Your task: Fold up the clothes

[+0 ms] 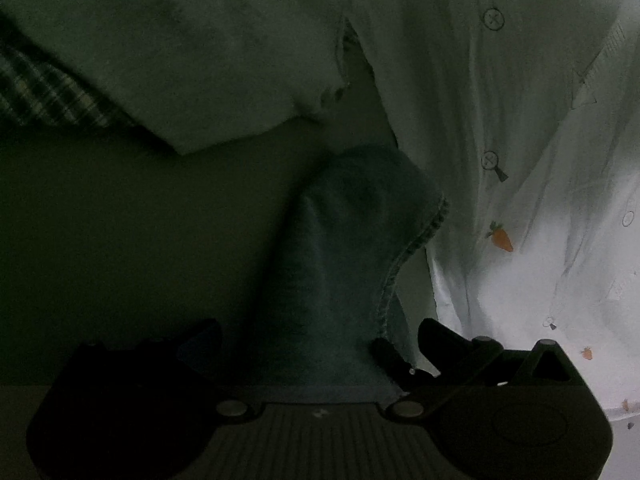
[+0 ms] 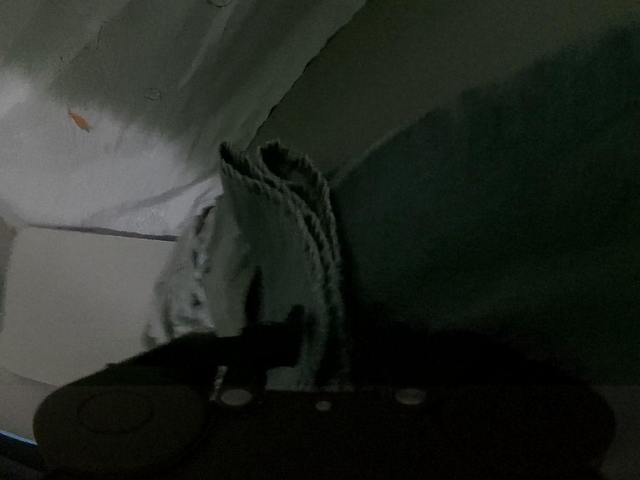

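Pretty dark shots, but closest to the lens in the left wrist view the left gripper [image 1: 318, 344] has a bunched teal cloth [image 1: 340, 264] running up between its fingers; the jaws look pinched on it, though the left finger is lost in shadow. The cloth's long axis goes from bottom centre up toward mid-frame, tipping a bit right, with its stitched hem [image 1: 404, 256] along the right side. In the right wrist view the right gripper [image 2: 320, 344] has its jaws nearly together, clamping a folded edge of the same teal cloth [image 2: 280, 240], layers stacked and standing almost straight up from bottom centre, hem edges at the top. Further back, a white shirt with carrot print [image 1: 520, 140] hangs on the right of the left view and upper left of the right view [image 2: 120, 80]. A pale towel [image 1: 180, 60] and plaid fabric [image 1: 44, 92] sit upper left.
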### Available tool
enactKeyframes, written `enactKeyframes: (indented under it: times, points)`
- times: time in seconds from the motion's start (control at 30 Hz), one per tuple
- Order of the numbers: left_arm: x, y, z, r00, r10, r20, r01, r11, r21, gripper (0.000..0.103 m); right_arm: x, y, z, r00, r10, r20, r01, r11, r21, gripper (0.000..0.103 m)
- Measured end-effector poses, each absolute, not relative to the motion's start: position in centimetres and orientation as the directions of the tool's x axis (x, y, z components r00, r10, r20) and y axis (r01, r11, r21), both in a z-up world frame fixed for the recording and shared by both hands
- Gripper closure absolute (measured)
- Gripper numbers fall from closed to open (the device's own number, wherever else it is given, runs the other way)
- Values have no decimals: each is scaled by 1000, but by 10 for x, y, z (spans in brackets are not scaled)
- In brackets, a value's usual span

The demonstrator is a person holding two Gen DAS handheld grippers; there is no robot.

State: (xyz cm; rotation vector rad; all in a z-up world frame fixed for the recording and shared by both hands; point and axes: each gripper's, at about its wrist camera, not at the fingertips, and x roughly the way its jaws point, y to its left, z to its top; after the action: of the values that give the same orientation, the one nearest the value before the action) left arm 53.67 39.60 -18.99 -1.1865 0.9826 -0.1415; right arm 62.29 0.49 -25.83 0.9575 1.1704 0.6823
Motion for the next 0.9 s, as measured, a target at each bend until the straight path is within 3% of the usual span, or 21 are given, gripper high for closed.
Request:
enactKeyframes:
  times: [0.07, 0.13, 0.2, 0.3, 0.53, 0.57, 0.6, 0.63, 0.8, 0.9]
  points:
    - [538, 396, -191, 585, -573, -574, -375, 436, -818, 0, 618, -2, -261, 295, 876, -381, 64, 380, 923, 87]
    - [538, 396, -189, 571, -573, -588, -366, 463, -807, 0, 614, -5, -257, 319, 835, -448, 58, 454, 889, 85]
    - [540, 392, -189, 557, -568, -606, -359, 493, -792, 0, 611, -4, -250, 341, 760, -553, 16, 583, 812, 75]
    - [544, 387, -188, 543, -561, -625, -353, 523, -776, 0, 610, -1, -246, 359, 759, -543, 2, 581, 814, 59]
    - [547, 378, -186, 531, -544, -650, -330, 574, -750, 0, 627, 24, -239, 388, 737, -553, -53, 617, 785, 51]
    - [548, 376, -185, 533, -538, -653, -329, 579, -746, 0, 631, 31, -240, 377, 738, -560, -68, 625, 778, 57]
    - [549, 375, -184, 536, -532, -655, -332, 581, -743, 0, 634, 36, -240, 368, 730, -577, -74, 641, 764, 80]
    - [548, 374, -184, 539, -526, -657, -335, 582, -741, 0, 637, 39, -240, 358, 718, -597, -76, 660, 748, 93]
    - [560, 361, -178, 508, -494, -706, -358, 625, -694, 0, 621, 30, -216, 427, 685, -590, -154, 699, 699, 94]
    - [570, 340, -166, 474, -399, -785, -339, 740, -581, 0, 600, 6, -182, 511, 651, -561, -196, 724, 662, 95]
